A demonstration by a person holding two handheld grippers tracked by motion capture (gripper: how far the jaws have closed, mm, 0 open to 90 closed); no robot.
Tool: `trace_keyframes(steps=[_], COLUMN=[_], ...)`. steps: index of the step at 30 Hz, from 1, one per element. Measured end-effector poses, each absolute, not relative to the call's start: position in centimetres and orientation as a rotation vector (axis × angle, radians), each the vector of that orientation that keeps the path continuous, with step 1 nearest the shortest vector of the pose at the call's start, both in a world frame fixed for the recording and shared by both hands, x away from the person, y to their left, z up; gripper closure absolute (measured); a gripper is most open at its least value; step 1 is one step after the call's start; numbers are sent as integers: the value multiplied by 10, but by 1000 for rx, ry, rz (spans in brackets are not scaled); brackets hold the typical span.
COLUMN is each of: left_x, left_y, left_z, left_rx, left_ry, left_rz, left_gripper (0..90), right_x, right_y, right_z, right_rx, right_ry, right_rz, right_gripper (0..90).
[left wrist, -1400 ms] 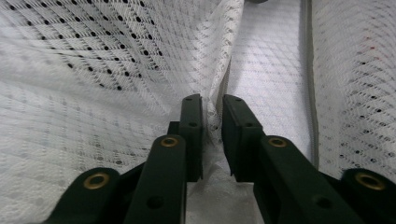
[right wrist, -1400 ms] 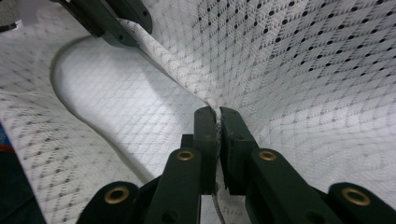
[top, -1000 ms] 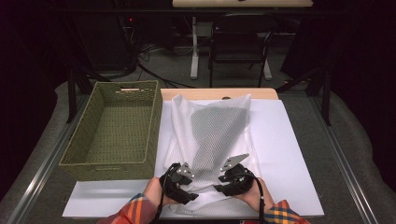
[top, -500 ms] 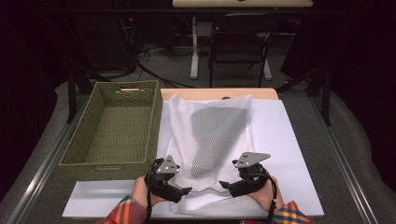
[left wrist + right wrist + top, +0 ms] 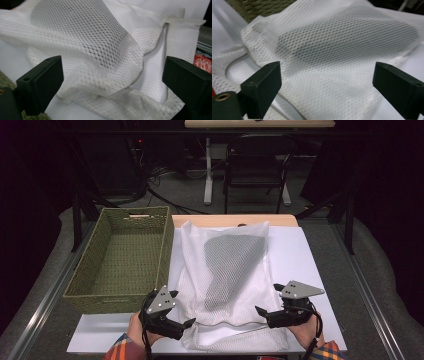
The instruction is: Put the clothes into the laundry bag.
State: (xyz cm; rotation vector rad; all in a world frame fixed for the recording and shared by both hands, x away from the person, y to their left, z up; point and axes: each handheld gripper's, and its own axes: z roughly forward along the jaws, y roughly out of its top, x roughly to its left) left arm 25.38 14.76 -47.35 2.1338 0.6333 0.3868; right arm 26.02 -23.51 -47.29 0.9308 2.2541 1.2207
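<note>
The white mesh bag (image 5: 225,285) is lying along the table's middle, its mouth at the near edge, exactly between the left claw (image 5: 189,324) and right claw (image 5: 259,310), both gaping wide, equally near.

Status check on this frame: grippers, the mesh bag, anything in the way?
Left gripper open, right gripper open, flanking the bag's near edge. White mesh bag flat on the white board, dark item inside. Woven basket left of bag; nothing blocking.
</note>
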Motion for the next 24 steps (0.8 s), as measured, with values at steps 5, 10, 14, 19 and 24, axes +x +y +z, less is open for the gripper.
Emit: trace_keyframes(steps=[5, 10, 14, 19, 24], left_x=[251, 252, 254, 255, 258], left_y=[158, 168, 175, 179, 181], left_z=[-470, -468, -468, -468, -469], left_rx=[2065, 2043, 2038, 2040, 2050], left_ry=[675, 702, 732, 748, 753], left_rz=[484, 509, 520, 531, 529], left_gripper=[4, 0, 0, 0, 0], right_x=[257, 253, 250, 248, 250], right_y=[-249, -263, -273, -280, -280], right_z=[-471, -469, -468, -470, -474], right_rx=[976, 1020, 1049, 1065, 1074], right_ry=[2185, 2129, 2092, 2079, 2089], right_rz=[1201, 1211, 1217, 1211, 1191], right_gripper=[16, 0, 0, 0, 0])
